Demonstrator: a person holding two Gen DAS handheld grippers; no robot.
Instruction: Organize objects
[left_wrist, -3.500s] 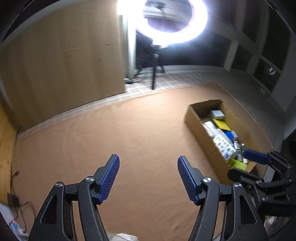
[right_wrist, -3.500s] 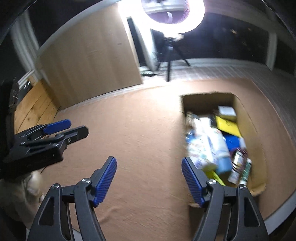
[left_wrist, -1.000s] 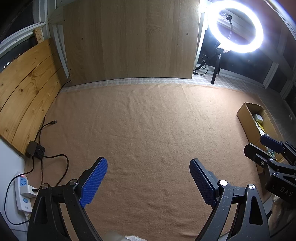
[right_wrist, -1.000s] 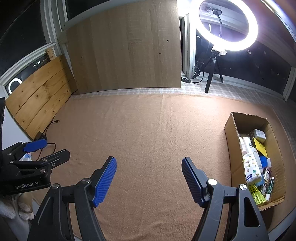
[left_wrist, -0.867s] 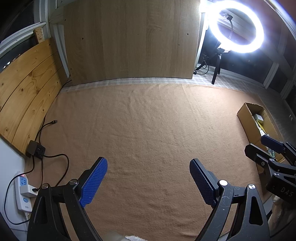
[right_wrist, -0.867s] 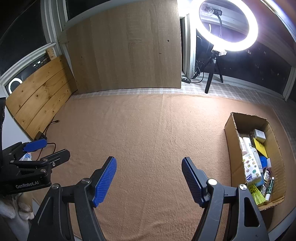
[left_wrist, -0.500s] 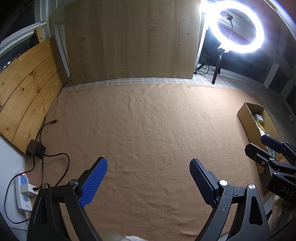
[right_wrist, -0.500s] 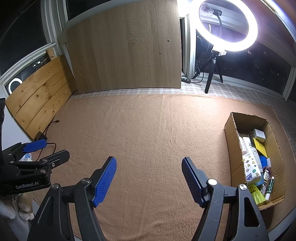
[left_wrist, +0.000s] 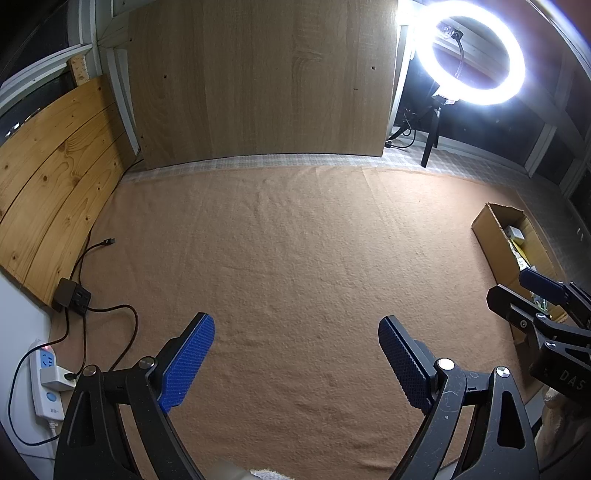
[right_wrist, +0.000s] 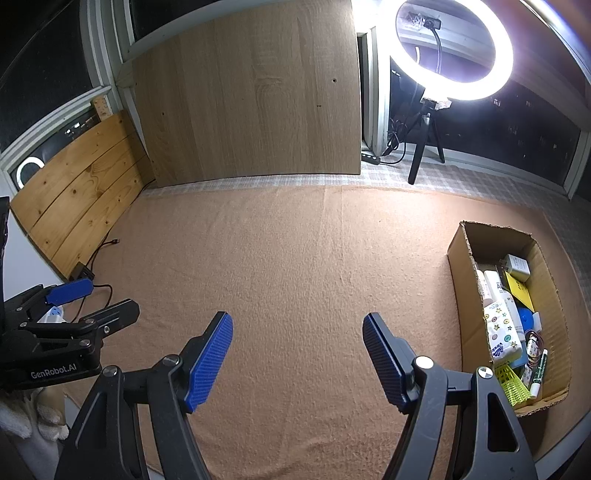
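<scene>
Hand-held grippers (left_wrist: 295, 360) still spread, unmoved

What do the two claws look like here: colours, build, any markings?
Both match: black frames with triangular cut-outs and silver pivot screws, each finger tipped with a blue ribbed pad. The left claw shows white "GenRobot.AI" lettering on its body in the right wrist view. The right claw shows "DAS" on its body in the left wrist view. No cables run along either. Pale fuzzy fabric, perhaps a sleeve or glove, sits behind each.
</scene>
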